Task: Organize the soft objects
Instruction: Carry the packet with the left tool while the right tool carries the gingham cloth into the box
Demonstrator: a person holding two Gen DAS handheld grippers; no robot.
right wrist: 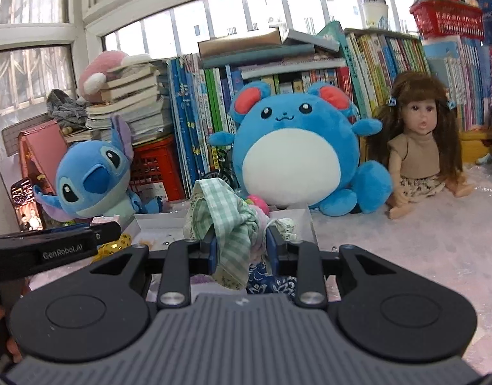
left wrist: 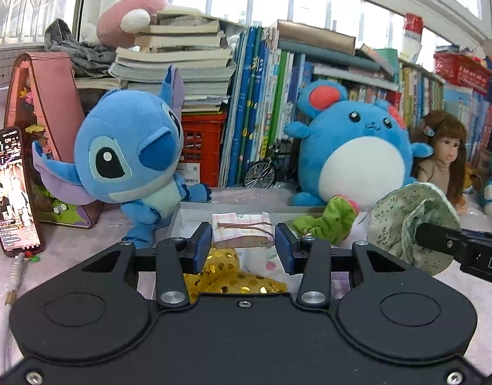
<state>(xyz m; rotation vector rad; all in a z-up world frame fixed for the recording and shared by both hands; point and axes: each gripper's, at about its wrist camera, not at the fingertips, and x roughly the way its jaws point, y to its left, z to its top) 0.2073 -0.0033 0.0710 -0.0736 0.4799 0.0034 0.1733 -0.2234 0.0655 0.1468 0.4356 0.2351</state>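
The surface point(right wrist: 406, 250), covered in pale pink, is backed by a row of books and large plush toys; these are not being handled. At its middle a shallow grey tray point(left wrist: 194, 215) is seen, and the sorting appears to be only partly done. One folded pink checked cloth bundle point(left wrist: 242, 229), tied with a band, already lies in the tray. Loose pieces are still outside it or at its edge: a green garment point(left wrist: 326, 221) at the tray's right rim, a gold sequinned piece point(left wrist: 233, 276) in front of it, and a blue flowered cloth point(right wrist: 271, 284) lower down.

A green gingham and floral garment point(right wrist: 230, 224) is gripped in the closed right hand-held gripper point(right wrist: 241, 250) and is held up just before the tray, not yet set down. The left hand-held gripper point(left wrist: 242, 247) stands parted with nothing between its pads, pointed at the bundle. Several items are judged left to place.
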